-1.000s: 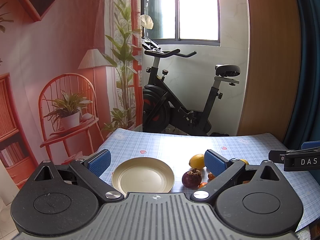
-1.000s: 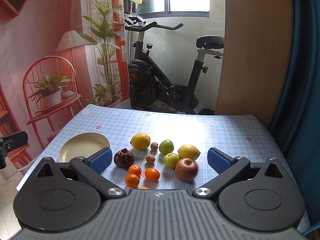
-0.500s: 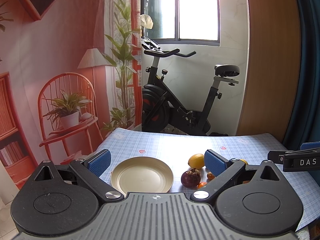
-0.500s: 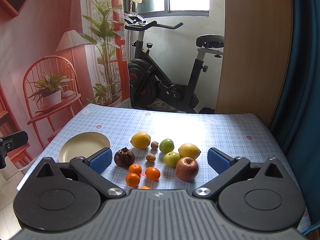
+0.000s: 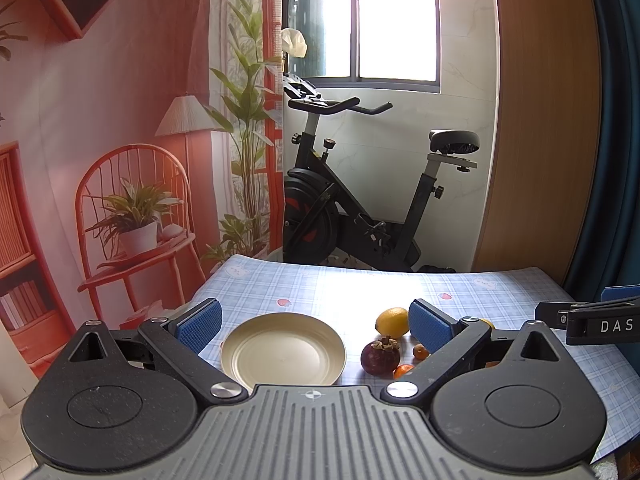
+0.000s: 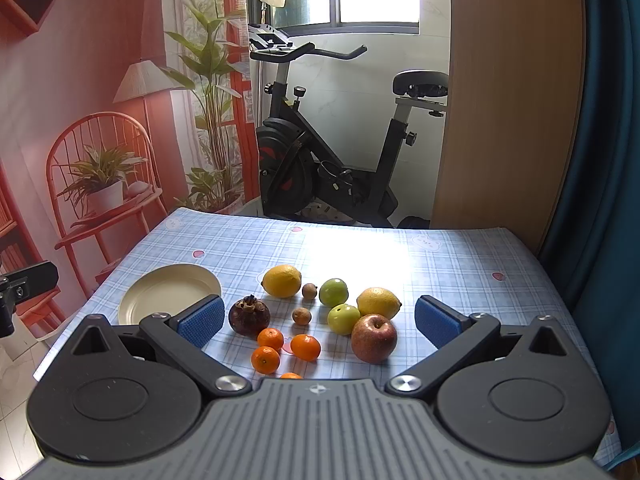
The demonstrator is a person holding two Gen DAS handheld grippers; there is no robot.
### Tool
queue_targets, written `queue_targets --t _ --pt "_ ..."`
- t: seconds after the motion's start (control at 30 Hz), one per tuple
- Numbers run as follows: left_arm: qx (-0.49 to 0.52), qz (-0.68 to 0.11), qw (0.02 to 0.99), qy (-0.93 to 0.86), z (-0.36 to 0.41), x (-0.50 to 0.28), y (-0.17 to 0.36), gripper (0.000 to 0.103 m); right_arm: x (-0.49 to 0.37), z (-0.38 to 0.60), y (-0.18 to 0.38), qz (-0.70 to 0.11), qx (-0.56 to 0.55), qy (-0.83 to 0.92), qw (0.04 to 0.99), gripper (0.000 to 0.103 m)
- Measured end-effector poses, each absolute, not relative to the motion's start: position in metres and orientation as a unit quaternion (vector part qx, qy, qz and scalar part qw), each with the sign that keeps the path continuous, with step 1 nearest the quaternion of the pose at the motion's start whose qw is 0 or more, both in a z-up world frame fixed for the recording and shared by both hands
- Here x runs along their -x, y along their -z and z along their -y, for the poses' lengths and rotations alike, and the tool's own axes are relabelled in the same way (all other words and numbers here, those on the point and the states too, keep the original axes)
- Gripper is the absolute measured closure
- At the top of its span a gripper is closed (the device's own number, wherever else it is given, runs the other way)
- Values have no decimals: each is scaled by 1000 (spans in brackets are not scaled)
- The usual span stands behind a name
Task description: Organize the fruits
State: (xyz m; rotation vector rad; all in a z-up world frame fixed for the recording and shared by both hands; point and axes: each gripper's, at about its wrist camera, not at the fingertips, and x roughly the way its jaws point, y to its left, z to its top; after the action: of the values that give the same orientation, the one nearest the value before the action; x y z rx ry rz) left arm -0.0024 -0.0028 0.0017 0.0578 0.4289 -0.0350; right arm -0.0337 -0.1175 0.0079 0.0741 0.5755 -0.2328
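Note:
An empty cream plate (image 5: 283,349) lies on the blue checked tablecloth, also in the right wrist view (image 6: 170,296). To its right lie loose fruits: a purple mangosteen (image 6: 249,315), two lemons (image 6: 281,280) (image 6: 378,302), two green apples (image 6: 333,292) (image 6: 343,319), a red apple (image 6: 374,337), several small oranges (image 6: 305,346) and two small brown fruits (image 6: 309,290). My left gripper (image 5: 314,326) is open and empty above the plate's near side. My right gripper (image 6: 318,320) is open and empty above the fruit cluster.
The table (image 6: 460,256) ends at its far edge before an exercise bike (image 6: 320,152). A wooden panel (image 6: 508,100) and a dark blue curtain (image 6: 600,140) stand at the right. A printed backdrop (image 6: 80,120) hangs at the left.
Both grippers have held nearly still; the left view has shifted very slightly. No fruit has moved.

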Motion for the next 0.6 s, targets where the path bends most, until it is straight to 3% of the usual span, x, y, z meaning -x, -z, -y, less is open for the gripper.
queue_targets --t 0.6 --pt "0 -232 973 0 -5 -22 15 3 24 145 10 -235 -66 101 964 0"
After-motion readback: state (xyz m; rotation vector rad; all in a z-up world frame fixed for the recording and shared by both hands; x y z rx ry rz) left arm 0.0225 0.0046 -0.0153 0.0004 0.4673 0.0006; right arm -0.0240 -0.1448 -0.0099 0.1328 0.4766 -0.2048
